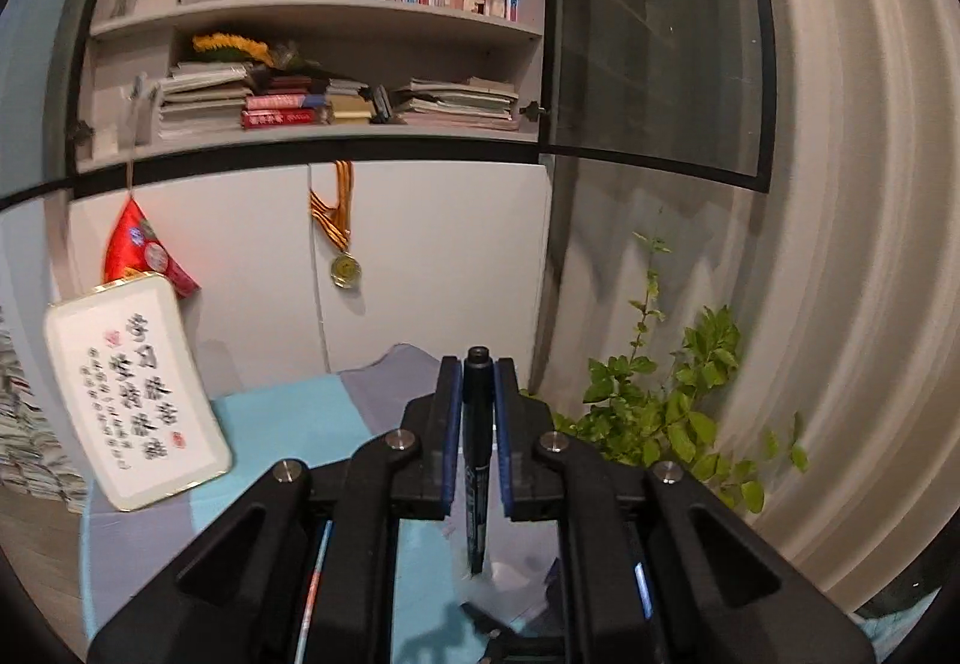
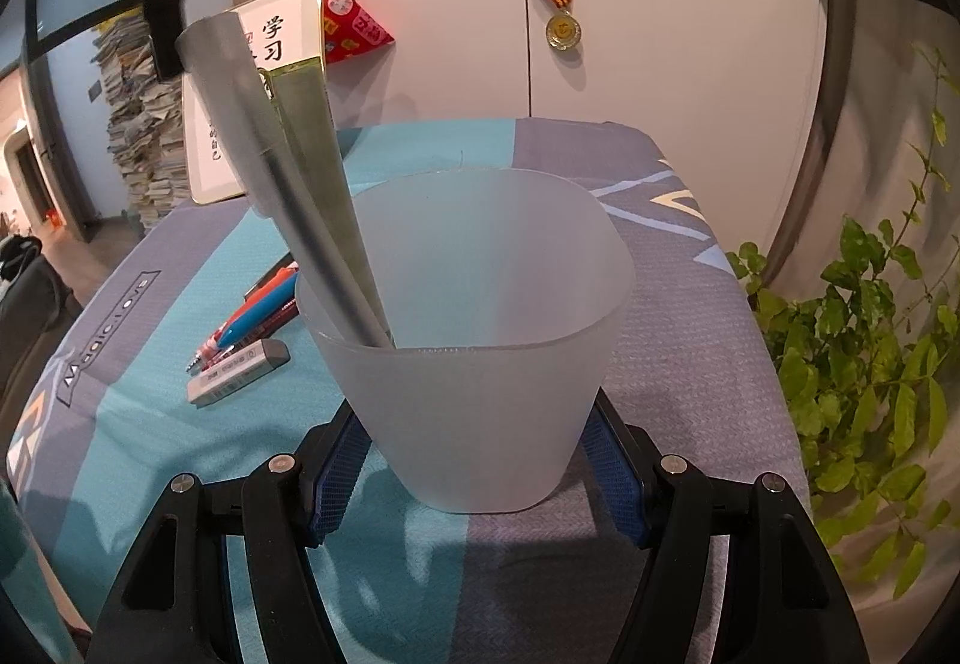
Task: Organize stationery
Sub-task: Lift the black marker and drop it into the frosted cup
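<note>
My left tool (image 1: 478, 382) is clamped on a black marker (image 1: 477, 460), held above the table (image 1: 282, 412), cap end pointing away from me. My right tool (image 2: 477, 460) has its pads against both sides of a frosted cup (image 2: 480, 364) standing near the table's middle; two metal rulers (image 2: 288, 172) lean out of its left rim. Left of the cup lie pens (image 2: 258, 316) and an eraser (image 2: 237, 373). A plant (image 2: 864, 364) crowds the table's right edge. A framed calligraphy board (image 1: 135, 394) stands at the back left.
</note>
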Available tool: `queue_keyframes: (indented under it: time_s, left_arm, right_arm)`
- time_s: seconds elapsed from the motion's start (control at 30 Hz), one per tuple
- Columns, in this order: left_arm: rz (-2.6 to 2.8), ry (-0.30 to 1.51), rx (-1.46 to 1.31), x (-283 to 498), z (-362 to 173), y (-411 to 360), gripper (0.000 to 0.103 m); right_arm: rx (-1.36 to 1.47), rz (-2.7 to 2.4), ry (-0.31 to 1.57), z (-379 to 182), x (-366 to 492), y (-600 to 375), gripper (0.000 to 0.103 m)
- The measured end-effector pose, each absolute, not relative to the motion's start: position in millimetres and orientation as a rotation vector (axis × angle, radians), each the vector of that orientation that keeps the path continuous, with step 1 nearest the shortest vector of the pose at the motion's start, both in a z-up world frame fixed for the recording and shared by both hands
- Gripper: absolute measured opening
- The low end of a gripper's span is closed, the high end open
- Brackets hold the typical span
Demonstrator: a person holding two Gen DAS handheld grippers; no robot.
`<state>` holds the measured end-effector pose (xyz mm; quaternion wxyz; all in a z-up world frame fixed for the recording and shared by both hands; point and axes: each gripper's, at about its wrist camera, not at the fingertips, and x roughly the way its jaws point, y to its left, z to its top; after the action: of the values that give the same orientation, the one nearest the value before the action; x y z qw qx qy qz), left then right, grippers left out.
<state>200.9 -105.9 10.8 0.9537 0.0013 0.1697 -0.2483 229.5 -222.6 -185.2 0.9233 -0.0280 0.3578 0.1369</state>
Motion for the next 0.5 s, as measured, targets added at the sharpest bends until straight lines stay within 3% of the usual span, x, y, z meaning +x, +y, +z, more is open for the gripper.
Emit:
queue_keyframes:
  time_s: [0.33,0.5]
  left_arm:
    - [-0.538,0.346,0.002,202,10,-118,0.008]
    - [-0.527,0.478,0.049,218,-25,-126,0.008]
  right_arm:
    - [-0.053,0.286,0.737,-186,231,-223,0.070]
    - [-0.054,0.285,0.736,-186,231,-223,0.070]
